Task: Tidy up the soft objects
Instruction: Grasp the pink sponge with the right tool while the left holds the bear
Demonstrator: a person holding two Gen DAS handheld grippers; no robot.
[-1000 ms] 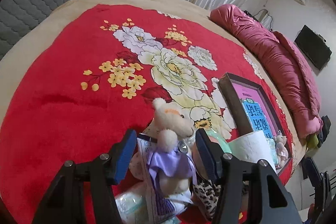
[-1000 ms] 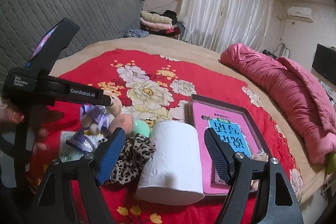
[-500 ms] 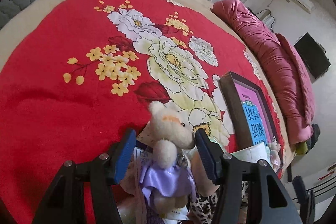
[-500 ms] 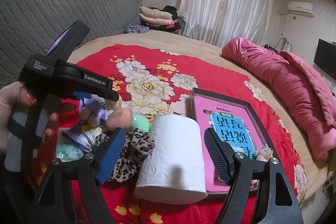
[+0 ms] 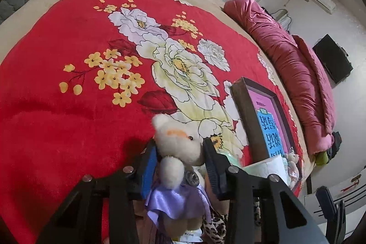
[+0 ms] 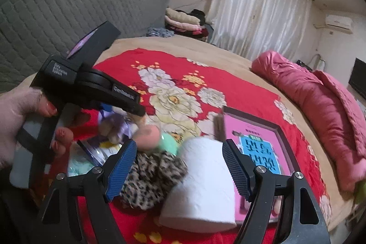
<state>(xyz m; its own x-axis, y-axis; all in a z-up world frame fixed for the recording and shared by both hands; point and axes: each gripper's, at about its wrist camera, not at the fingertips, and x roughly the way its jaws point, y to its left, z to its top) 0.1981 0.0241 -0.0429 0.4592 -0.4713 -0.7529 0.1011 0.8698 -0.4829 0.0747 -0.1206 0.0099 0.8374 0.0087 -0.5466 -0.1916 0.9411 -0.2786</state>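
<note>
A cream teddy bear in a purple satin dress lies on a pile of packets on the red blanket. My left gripper is closing on the bear's head, and both blue pads touch its sides. In the right wrist view a person's hand holds that gripper over the bear. My right gripper stands open above a white toilet roll and a leopard-print scrunchie, touching neither. A pink sponge and a green one lie just beyond them.
A dark-framed tray with a pink and blue card lies to the right, a tiny bear at its near end. The red flowered blanket stretches away to the left. A rolled pink quilt lines the bed's right edge.
The left gripper came forward and down until its jaws flank the bear's head, then narrowed onto it. The right gripper stayed open over the toilet roll.
</note>
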